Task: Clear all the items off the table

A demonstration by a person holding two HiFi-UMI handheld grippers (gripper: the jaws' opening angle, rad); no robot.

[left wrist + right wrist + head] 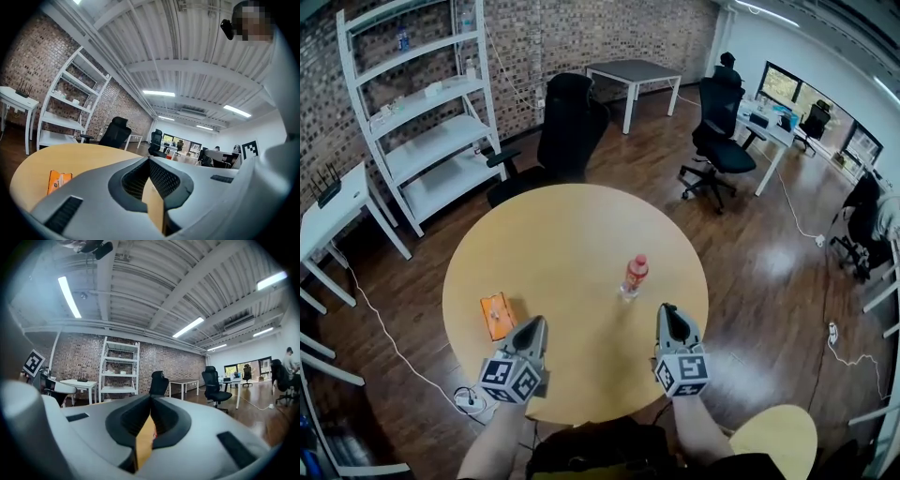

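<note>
Currently, on view:

1. Round wooden table (572, 225), pale top. Two items remain on it.
2. Bottle (635, 276), clear with red cap and red label. It stands upright right of the table's middle, beyond the tip of the right gripper and not touching it.
3. Orange packet (497, 315), lying flat near the table's left front edge. It is just beside the left gripper, on that gripper's outer side, and apart from it. The left gripper view shows it low at the left on the tabletop.
4. Left gripper (540, 324), held over the near edge of the table and pointing level across it. Its jaws are clenched tip to tip, with nothing between them.
5. Right gripper (667, 311), held over the near edge to the right of the left gripper and well apart from it, also pointing level. Its jaws are pressed together and empty.
6. Marker cubes, one on the back of each gripper, each with black-and-white squares.
7. Forearms, bare, entering from the bottom edge.

Surroundings:

8. White shelf unit (431, 122) against the brick wall, with small items on its shelves.
9. Black office chair (567, 127) just behind the table.
10. Grey desk (633, 73) farther back.
11. White power strip (471, 401) on the dark wood floor, below the table's left front edge.
</note>
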